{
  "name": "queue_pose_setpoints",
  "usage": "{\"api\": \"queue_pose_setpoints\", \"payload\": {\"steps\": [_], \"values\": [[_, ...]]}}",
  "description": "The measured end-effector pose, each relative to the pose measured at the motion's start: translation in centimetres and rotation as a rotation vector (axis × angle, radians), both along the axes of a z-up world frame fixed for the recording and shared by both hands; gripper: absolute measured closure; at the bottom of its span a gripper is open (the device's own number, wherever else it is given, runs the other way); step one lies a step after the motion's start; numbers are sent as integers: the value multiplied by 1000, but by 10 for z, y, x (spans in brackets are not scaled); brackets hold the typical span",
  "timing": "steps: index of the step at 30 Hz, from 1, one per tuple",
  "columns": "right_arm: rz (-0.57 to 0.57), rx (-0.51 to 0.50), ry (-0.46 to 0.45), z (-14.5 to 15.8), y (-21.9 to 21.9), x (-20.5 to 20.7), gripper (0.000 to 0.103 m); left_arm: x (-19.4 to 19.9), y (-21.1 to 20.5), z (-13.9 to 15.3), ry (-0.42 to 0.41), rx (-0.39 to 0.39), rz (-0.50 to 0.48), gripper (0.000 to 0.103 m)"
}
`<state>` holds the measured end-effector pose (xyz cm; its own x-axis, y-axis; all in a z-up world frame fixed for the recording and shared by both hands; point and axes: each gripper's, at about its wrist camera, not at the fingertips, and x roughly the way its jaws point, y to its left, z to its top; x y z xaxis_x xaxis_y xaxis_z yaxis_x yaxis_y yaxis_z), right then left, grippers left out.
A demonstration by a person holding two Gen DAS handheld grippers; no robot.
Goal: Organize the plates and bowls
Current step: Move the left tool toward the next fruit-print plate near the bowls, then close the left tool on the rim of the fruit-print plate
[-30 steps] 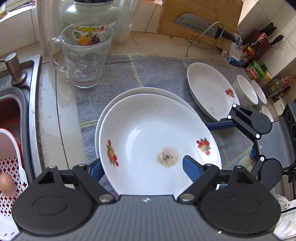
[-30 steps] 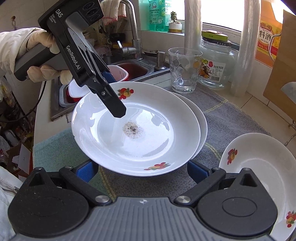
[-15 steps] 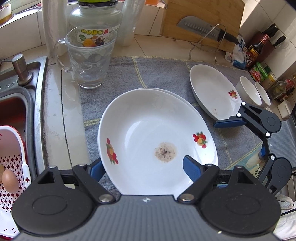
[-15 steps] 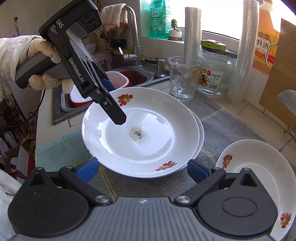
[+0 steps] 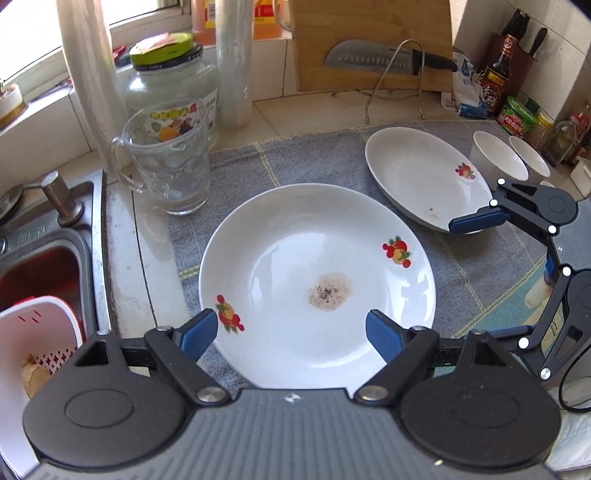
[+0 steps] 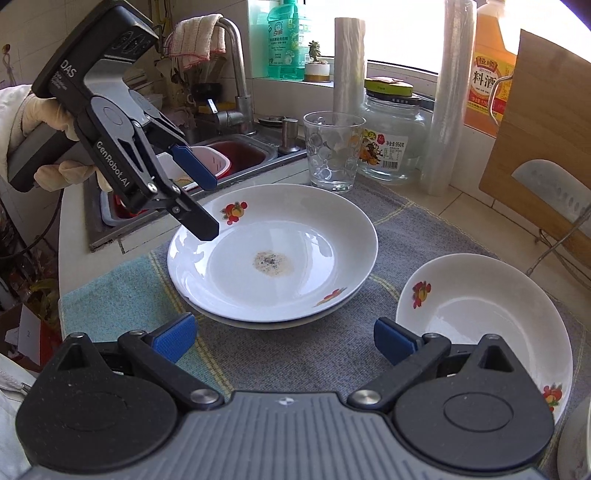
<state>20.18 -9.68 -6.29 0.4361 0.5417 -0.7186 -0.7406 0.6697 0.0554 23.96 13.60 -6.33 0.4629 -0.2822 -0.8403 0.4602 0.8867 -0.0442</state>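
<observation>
Setting: home kitchen counter.
Steel sink with faucet, chopping board bearing a cleaver, sauce bottles, probably condiments, and dishes on a grey cloth indicated domestic use.

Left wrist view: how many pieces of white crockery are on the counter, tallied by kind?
Stacked plates: 2, one under the other, the lower seen from the right wrist
Single plate: 1
Small bowls: 2
Total: 5

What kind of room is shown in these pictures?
Most likely a home kitchen counter: a sink with a faucet, a knife leaning on a cutting board, and used plates on a dish mat.
</observation>
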Motion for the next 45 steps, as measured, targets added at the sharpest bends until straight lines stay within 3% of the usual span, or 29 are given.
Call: {"api": "queue_pose_setpoints", "payload": {"steps": [7, 11, 21, 36, 38, 45], "values": [[-161, -47, -45, 3, -25, -7, 0, -19, -33, 8, -145, -12, -45, 13], [-271, -68, -63, 2, -43, -10, 0, -18, -48, 7, -143, -44, -65, 13], [-447, -110, -41, -17, -83, -12, 0, -1, -82, 12, -174, -40, -145, 12], [-459, -121, 9, -52, -94, 13, 0, 64, -139, 4, -124, -19, -228, 12], [-466, -85, 32, -55, -100, 17, 0, 74, -145, 1, -113, -25, -242, 12], [-477, -75, 13, -57, -98, 19, 0, 110, -166, -13, -51, -27, -279, 12]]}}
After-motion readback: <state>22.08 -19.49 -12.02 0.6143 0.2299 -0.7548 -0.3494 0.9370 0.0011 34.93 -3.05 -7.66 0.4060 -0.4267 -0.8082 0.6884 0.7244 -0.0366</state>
